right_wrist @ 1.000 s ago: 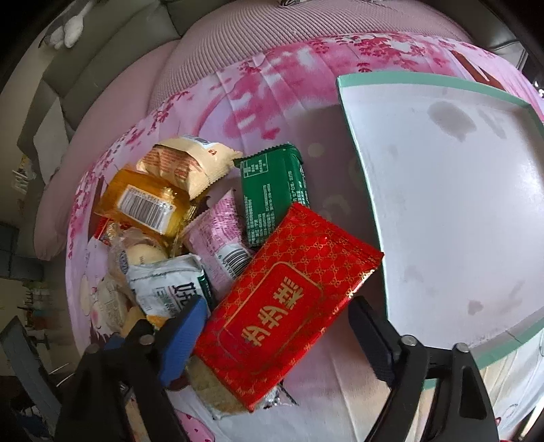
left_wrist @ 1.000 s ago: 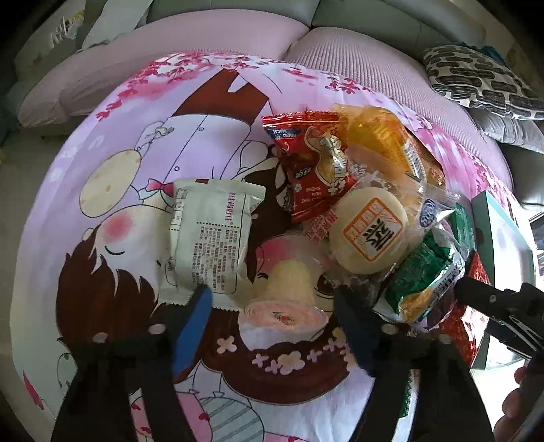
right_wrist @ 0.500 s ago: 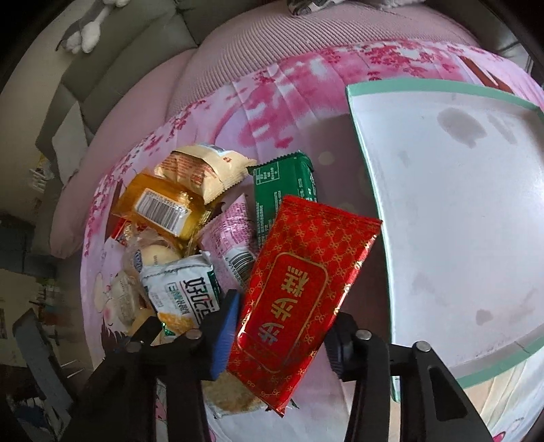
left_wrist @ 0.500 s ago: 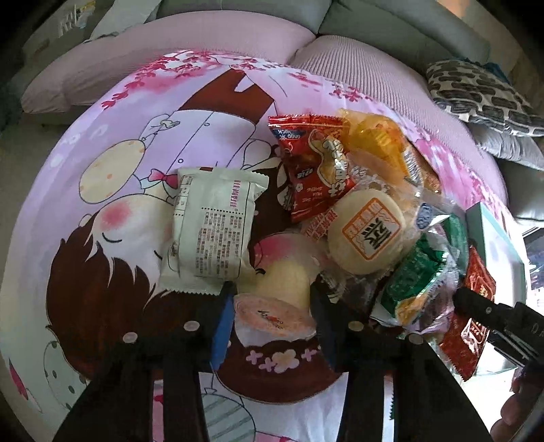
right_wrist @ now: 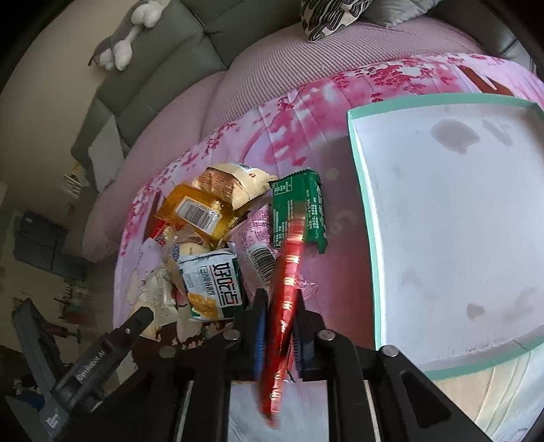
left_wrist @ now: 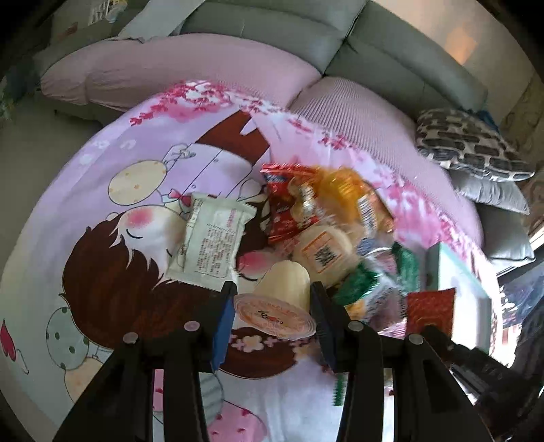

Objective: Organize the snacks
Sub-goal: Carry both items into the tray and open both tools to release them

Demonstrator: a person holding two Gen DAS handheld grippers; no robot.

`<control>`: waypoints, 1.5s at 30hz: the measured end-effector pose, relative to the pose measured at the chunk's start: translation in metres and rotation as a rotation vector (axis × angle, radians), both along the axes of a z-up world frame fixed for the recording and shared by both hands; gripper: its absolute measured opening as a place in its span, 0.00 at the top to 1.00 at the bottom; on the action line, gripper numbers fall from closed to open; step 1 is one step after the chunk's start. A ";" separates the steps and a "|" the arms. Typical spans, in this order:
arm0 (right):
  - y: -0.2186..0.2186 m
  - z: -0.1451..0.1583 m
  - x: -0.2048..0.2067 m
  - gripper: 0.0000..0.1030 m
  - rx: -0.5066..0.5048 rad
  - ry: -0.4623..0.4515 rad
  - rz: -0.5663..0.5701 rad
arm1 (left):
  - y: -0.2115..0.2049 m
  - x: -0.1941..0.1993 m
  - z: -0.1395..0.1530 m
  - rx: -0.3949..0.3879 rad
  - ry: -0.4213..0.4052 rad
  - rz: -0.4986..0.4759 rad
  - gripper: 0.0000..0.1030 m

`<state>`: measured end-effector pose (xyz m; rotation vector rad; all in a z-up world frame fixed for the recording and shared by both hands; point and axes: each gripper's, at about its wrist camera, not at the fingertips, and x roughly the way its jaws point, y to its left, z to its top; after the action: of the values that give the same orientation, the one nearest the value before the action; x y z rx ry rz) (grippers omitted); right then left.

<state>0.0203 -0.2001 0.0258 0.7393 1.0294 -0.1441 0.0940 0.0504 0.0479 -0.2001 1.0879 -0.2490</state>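
Both grips have closed since a second ago: my left hand-held gripper [left_wrist: 272, 306] now clamps the jelly cup [left_wrist: 277, 299], lifted off the cartoon sheet [left_wrist: 102, 210], and my right hand-held gripper [right_wrist: 278, 326] pinches the red packet [right_wrist: 284, 299] edge-on beside the snack pile [right_wrist: 217, 238]. I judge the white tray [right_wrist: 360, 190] comes next.

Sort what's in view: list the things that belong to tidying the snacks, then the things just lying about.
Job: jelly cup in the left gripper; red packet in the right gripper; snack pile; green-rimmed tray.

Lying about: patterned cushion; plush toy; sofa.
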 end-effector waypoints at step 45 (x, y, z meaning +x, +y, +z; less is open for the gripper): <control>-0.203 0.001 -0.073 0.88 -0.155 -0.131 -0.360 | -0.287 -0.022 -0.025 0.041 -0.090 -0.459 0.56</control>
<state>-0.0524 -0.4026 0.0272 0.7761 0.7444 -0.4744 0.0721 -0.2366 0.0229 0.1007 1.0385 -0.6396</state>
